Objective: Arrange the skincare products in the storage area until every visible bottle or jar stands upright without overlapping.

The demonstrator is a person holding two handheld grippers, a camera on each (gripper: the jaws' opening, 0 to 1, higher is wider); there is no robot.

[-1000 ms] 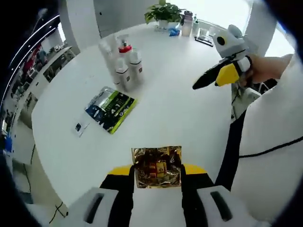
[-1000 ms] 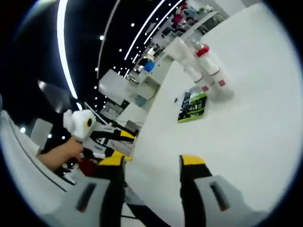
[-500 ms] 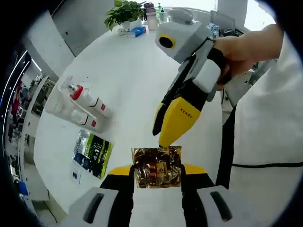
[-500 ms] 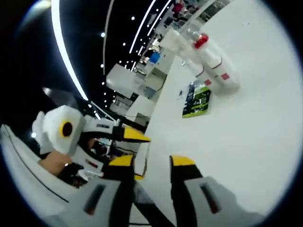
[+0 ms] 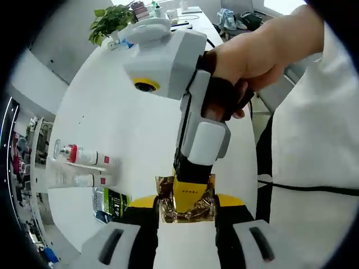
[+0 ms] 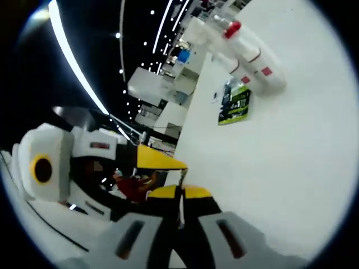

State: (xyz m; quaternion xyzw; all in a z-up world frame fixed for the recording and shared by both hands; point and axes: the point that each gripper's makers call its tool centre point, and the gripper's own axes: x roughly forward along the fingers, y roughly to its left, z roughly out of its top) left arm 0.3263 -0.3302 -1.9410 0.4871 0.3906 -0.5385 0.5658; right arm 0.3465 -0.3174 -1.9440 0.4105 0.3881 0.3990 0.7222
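— Where are the bottles [image 5: 78, 166] from here?
— Far across the white bench [image 5: 129, 112], off left of both tongs, near the green packet [image 5: 111, 203].
— And the tongs?
— Left tongs [image 5: 187, 203] clamp a gold sachet [image 5: 168, 203]; right tongs [image 6: 180, 193], closed on its edge, are nearest.

Left gripper view looks down from above the round white table [image 5: 129, 129], close on the right gripper [image 5: 188, 193] at 6 o'clock. Right gripper view sits low, rolled, skimming the table [image 6: 291, 151]. Shared: white red-capped bottles [image 5: 78, 165] at 9 o'clock, [image 6: 247, 47] at 1 o'clock; green-black flat packet [image 5: 112, 203], [image 6: 235, 105].
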